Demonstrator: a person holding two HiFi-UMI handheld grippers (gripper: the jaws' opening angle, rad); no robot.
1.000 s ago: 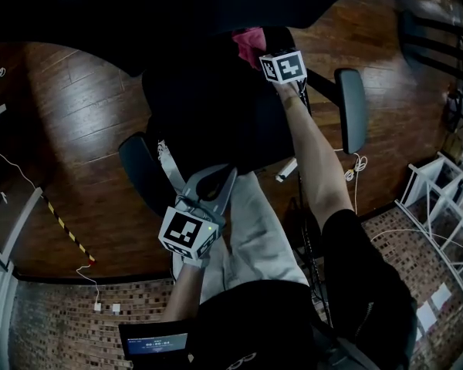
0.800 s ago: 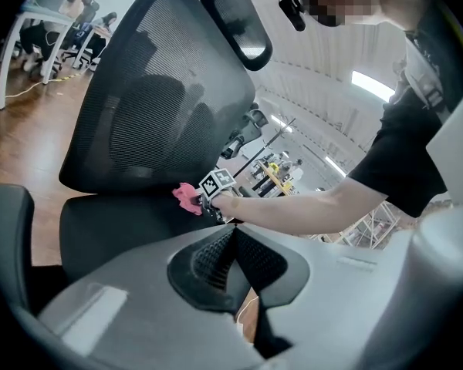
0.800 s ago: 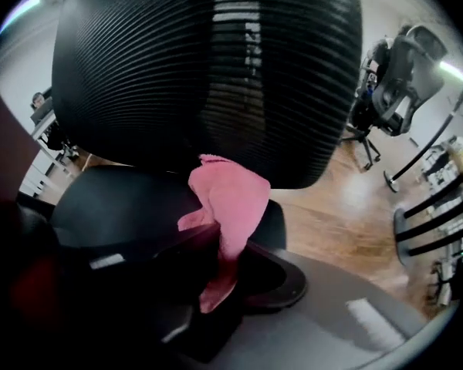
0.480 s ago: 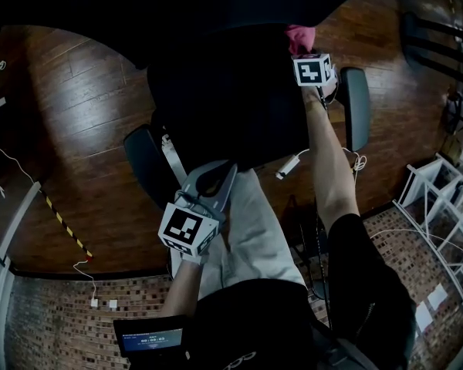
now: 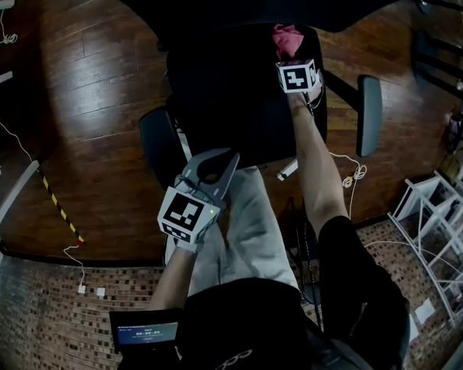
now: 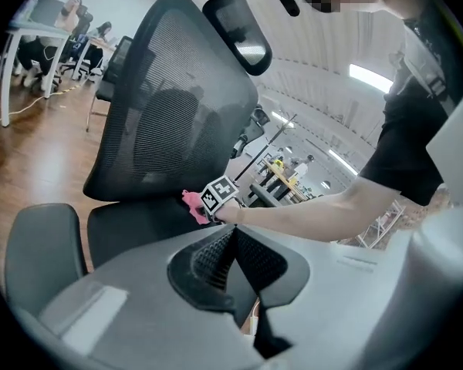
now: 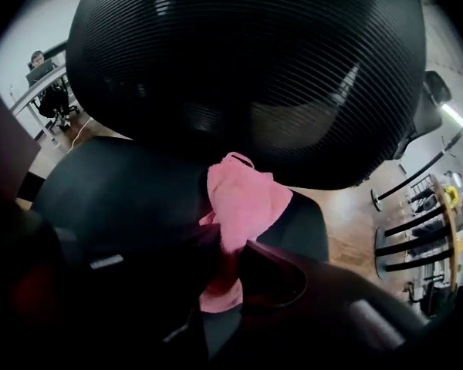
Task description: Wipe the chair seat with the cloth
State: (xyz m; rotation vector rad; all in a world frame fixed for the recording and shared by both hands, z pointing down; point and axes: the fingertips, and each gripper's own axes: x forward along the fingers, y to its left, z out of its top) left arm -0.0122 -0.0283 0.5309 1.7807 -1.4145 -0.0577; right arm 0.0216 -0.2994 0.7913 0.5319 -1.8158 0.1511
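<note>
A black office chair fills the head view, its seat [image 5: 231, 99] in front of me. The pink cloth [image 5: 287, 38] lies bunched on the back right part of the seat, just below the mesh backrest [image 7: 255, 68]. My right gripper [image 5: 292, 58] is shut on the cloth [image 7: 243, 195], which hangs out from its jaws onto the seat [image 7: 131, 199]. My left gripper [image 5: 230, 164] hovers shut and empty by the seat's front edge, over my lap. From the left gripper view I see the cloth [image 6: 193, 204] and the right gripper [image 6: 210, 206] far across the seat [image 6: 139, 226].
Two armrests flank the seat, the left one [image 5: 156, 149] and the right one [image 5: 368, 114]. A white cable with a plug [image 5: 287, 169] hangs near my leg. Striped tape [image 5: 58, 206] crosses the wooden floor. A white rack [image 5: 440, 214] stands at the right.
My right gripper has swept the cloth rightward along the back of the seat, then a little back to the left. The left gripper has held its place.
</note>
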